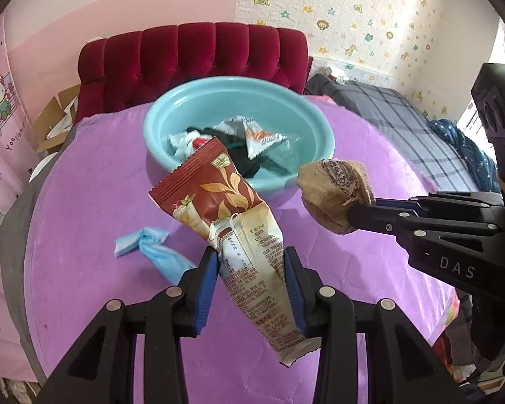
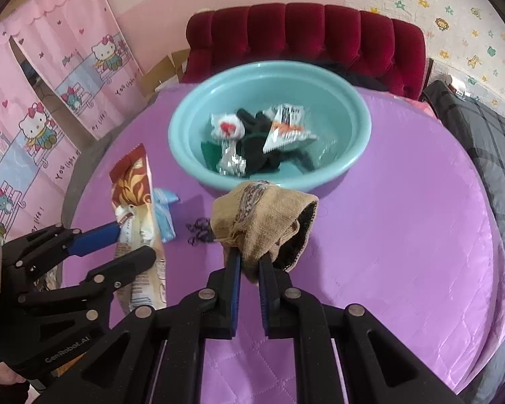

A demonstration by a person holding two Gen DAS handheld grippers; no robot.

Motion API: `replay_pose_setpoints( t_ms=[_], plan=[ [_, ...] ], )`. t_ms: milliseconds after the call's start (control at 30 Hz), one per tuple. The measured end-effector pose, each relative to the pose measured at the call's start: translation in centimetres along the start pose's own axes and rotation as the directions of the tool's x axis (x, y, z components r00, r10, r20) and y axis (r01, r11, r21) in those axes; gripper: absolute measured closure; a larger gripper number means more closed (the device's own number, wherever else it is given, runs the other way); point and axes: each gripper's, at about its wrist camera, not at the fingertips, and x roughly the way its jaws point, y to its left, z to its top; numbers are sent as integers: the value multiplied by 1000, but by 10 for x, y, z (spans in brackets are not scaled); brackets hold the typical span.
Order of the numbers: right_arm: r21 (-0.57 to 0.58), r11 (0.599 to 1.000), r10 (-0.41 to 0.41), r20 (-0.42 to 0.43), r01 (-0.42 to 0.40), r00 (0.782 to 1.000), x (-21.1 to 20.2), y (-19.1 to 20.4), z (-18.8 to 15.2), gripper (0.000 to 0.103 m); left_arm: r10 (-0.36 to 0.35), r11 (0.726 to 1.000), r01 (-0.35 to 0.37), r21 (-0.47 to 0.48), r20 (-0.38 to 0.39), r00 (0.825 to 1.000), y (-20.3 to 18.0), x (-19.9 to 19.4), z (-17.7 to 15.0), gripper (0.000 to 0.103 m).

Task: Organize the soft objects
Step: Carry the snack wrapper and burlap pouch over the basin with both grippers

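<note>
The left gripper (image 1: 250, 262) has its jaws closed on a long snack packet (image 1: 232, 222), brown-red at the top and cream with small print lower down, held up above the purple counter (image 1: 84, 202) and leaning toward the basin. The right gripper (image 2: 249, 262) has its jaws clamped on a tan knitted sock (image 2: 262, 215), bunched up (its dark lining shows at the open cuff), held in the air just in front of the near rim of the basin. From the left wrist view, the sock (image 1: 333, 192) hangs to the right of the packet, the two apart.

The light blue basin (image 1: 171, 107) stands on the counter beyond both grippers. Inside it lie a dark cloth (image 2: 262, 155), a white wrapper with a red mark (image 2: 227, 128), a crinkled silver wrapper (image 2: 232, 163) and a white and orange packet (image 2: 286, 129).

On the counter to the left of the packet lies a knotted pale blue plastic bag (image 1: 151, 245). A small tangle of dark thread (image 2: 198, 230) lies on the counter near the sock. Behind the counter stands a dark red tufted headboard (image 1: 192, 57).
</note>
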Motion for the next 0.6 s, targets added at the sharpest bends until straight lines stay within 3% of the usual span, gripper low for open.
replay_pose_setpoints(
  t_ms=[600],
  plan=[
    [24, 1000, -18, 98, 16, 995, -6, -19, 68, 94, -38, 999, 36, 30, 44, 998, 11, 32, 82, 60]
  ],
)
